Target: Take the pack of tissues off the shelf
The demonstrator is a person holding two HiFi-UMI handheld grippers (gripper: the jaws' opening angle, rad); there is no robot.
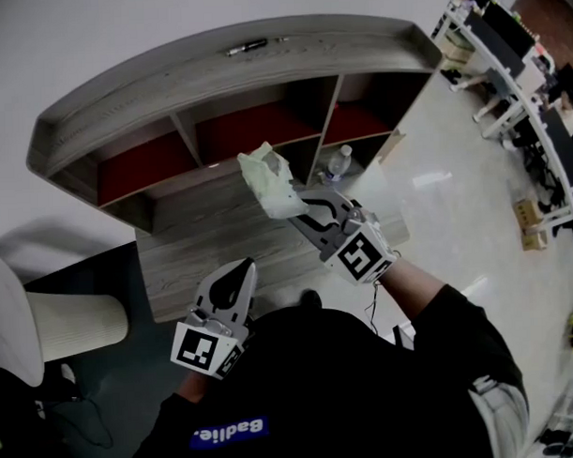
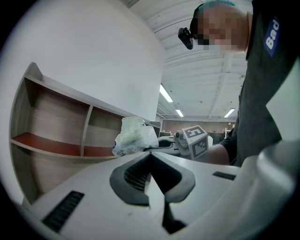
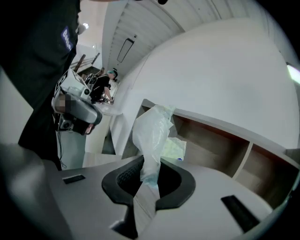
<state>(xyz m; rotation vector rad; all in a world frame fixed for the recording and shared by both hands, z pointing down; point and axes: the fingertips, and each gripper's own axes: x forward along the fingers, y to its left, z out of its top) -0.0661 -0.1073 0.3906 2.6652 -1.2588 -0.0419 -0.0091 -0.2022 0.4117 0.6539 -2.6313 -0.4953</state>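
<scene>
The pack of tissues (image 1: 269,180), pale green in a crinkled clear wrapper, hangs in the air in front of the wooden shelf (image 1: 151,106), clear of its compartments. My right gripper (image 1: 300,206) is shut on the wrapper's lower end. In the right gripper view the wrapper (image 3: 152,133) rises from between the pinched jaws of that gripper (image 3: 149,172). The left gripper view shows the pack (image 2: 133,136) from the side, held out ahead of the shelf. My left gripper (image 1: 239,272) stays lower and nearer to me, shut with nothing in it; its pads (image 2: 140,171) meet at the tip.
The shelf has red-floored compartments (image 1: 250,131) and a pen (image 1: 247,47) on its top board. A water bottle (image 1: 338,163) stands at its right end. A wooden panel (image 1: 203,245) lies below. A pale ribbed cylinder (image 1: 74,325) sits at left; desks (image 1: 525,74) line the right.
</scene>
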